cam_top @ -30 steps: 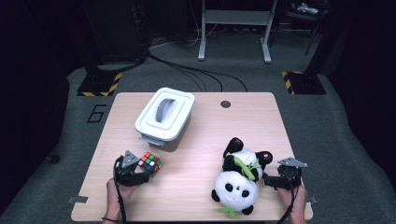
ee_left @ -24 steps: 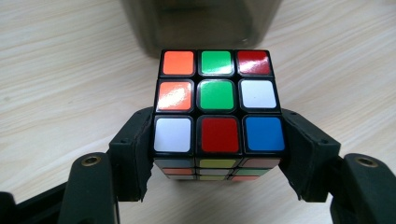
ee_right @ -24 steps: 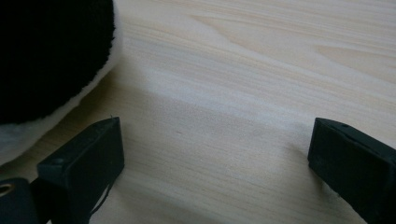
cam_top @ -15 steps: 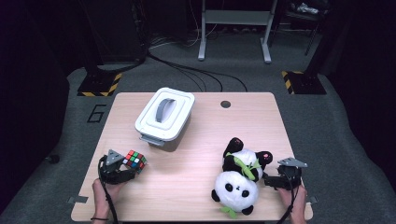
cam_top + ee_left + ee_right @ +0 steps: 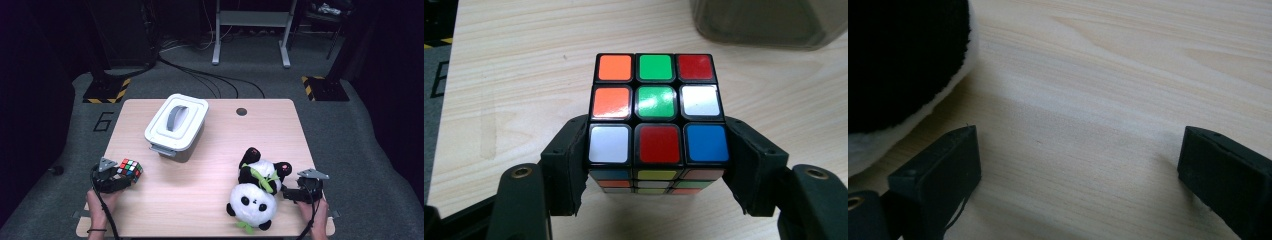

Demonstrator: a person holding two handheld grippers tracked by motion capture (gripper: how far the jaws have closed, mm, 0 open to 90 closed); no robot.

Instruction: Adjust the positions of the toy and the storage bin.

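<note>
Left gripper [image 5: 121, 176] clamps a Rubik's cube [image 5: 129, 168] at the wooden table's [image 5: 200, 200] near-left corner.
Right gripper [image 5: 1078, 165], jaws wide with nothing between them, rests on the table beside a plush panda [image 5: 252, 202].

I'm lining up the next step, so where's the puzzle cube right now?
In the high view the puzzle cube sits at the table's near left edge, clamped in the left gripper, below and left of the white lidded box.

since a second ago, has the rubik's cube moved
Yes. The rubik's cube, clamped in the left claw, has slid left toward the table's left edge, farther from the white lidded box.
</note>
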